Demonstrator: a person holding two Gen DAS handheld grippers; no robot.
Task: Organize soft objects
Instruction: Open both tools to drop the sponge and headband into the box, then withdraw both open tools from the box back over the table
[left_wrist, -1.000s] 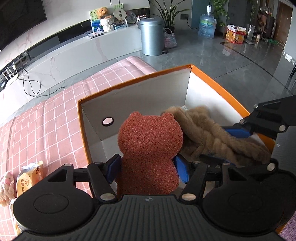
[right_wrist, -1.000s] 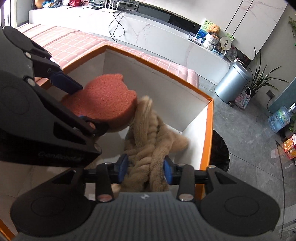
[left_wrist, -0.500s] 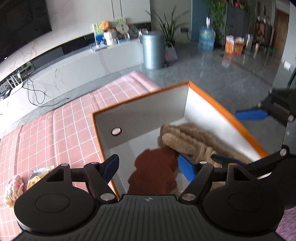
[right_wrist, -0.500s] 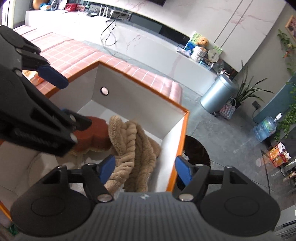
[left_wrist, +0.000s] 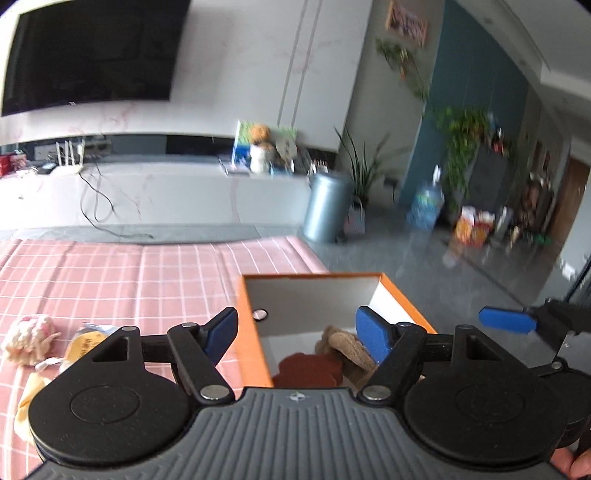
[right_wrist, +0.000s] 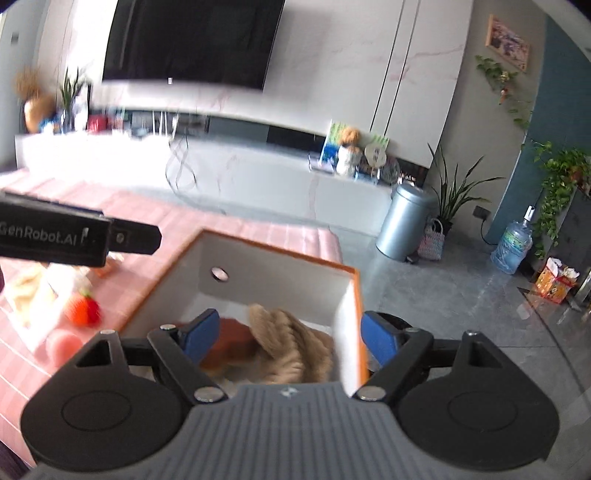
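An orange-rimmed white box stands on the pink checked cloth. Inside it lie a rust-red bear-shaped sponge and a tan braided plush. My left gripper is open and empty, raised above the box's near edge. My right gripper is open and empty, raised above the box. One right finger shows at the right of the left wrist view.
On the cloth left of the box lie a pink fluffy plush, a yellow packet, a red strawberry toy and pale soft items. A grey bin and a water bottle stand on the floor beyond.
Both grippers opened and let go: the sponge and the braided plush dropped into the box. Both grippers then lifted and pulled back, so the box looks smaller and the room shows.
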